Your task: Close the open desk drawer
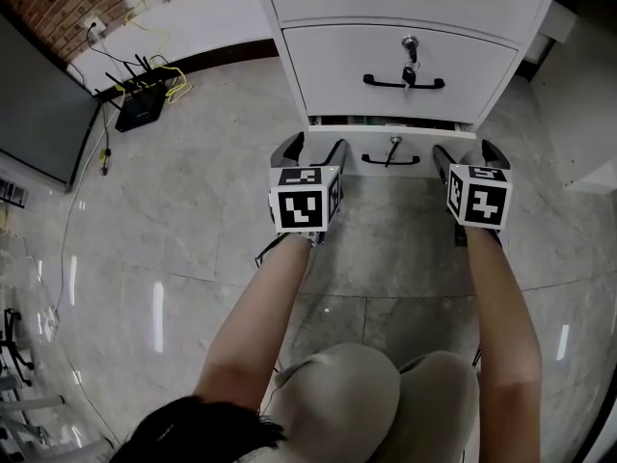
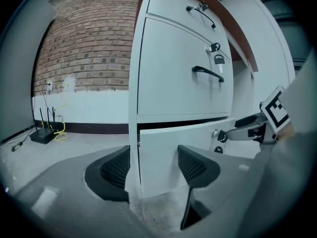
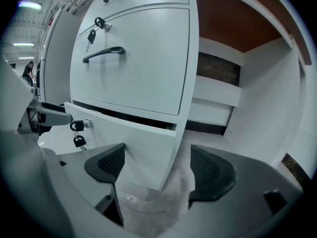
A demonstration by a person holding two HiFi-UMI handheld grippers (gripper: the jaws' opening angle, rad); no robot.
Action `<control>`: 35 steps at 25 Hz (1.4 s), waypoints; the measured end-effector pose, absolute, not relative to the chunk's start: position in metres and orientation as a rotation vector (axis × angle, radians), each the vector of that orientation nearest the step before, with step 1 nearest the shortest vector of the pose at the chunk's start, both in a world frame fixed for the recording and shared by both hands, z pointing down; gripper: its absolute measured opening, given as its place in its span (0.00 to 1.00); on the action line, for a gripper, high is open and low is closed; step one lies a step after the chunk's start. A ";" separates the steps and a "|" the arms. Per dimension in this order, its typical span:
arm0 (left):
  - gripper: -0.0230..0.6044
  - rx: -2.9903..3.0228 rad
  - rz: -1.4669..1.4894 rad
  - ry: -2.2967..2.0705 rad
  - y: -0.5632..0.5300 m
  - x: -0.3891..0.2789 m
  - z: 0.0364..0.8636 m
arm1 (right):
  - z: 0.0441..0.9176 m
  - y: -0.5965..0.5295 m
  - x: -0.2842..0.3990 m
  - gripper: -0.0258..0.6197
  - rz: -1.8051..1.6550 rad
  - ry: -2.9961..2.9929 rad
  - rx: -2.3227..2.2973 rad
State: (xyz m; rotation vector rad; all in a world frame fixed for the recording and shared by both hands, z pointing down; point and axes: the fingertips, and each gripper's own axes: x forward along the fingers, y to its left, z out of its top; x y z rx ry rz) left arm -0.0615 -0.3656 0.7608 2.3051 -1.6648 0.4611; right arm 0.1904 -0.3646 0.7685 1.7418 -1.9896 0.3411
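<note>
I note glossy grey marble-look floor (image 1: 193,220) with light streaks. Brick wall (image 1: 67,8) at 10 o'clock, white band (image 1: 193,27) below. Black router (image 1: 141,106) with yellow cable at 10. Dark panel (image 1: 34,114) at 9.

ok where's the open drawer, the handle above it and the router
open drawer (image 1: 374,147), head view, front panel left of lock
handle above it (image 1: 386,85), head view, bar left of key
router (image 1: 140,109), head view, body

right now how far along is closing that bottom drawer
Done: mostly in; the bottom drawer juts out slightly, a dark gap above its front. In hand: the left hand-held gripper and right hand-held gripper, jaws apart, straddle its front's two ends. To do: push it flush with the drawer above.
</note>
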 end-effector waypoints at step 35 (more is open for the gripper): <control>0.54 2.279 0.490 -1.671 -0.393 -0.071 0.763 | 0.753 -0.387 0.188 0.67 0.218 -1.962 1.708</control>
